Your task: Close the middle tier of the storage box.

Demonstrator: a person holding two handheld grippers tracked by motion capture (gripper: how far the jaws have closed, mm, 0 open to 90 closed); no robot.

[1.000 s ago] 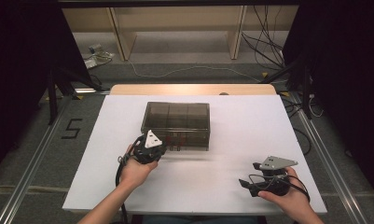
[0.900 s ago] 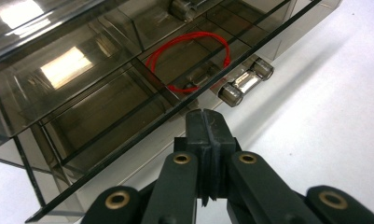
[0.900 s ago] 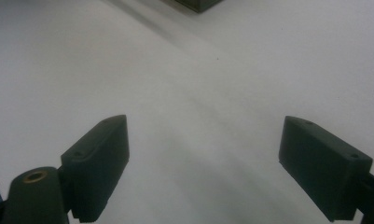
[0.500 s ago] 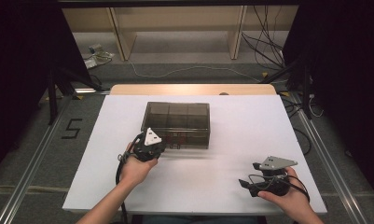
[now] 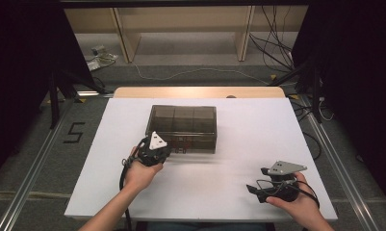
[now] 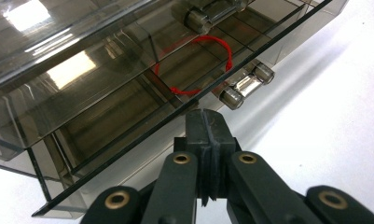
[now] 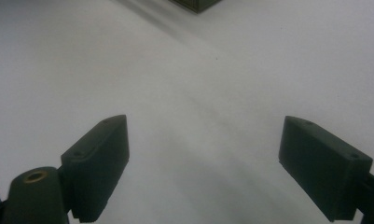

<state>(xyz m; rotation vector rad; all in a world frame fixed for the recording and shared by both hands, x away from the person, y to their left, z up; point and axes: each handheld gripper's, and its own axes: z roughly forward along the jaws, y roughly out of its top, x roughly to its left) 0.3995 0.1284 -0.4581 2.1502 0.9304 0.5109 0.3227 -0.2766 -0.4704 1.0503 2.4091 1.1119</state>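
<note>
Left gripper (image 6: pixel 207 135): jaws pressed together, nothing between, tip at front lid edge of smoky compartment box (image 5: pixel 182 126); red loop (image 6: pixel 194 65) just beyond. Right gripper (image 7: pixel 203 158): jaws wide apart over white table (image 5: pixel 258 144), box well ahead.

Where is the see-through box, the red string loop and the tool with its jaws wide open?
Box (image 5: pixel 183 119): high view, on its smoky lid.
Red string loop (image 6: pixel 229 50): left gripper view, on the loop's right curve.
Right tool (image 7: pixel 203 161): right gripper view, midway between its open jaws.

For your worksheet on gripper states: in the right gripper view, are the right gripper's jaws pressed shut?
No. The right gripper has its two jaws standing wide apart, with bare white table between them.
</note>
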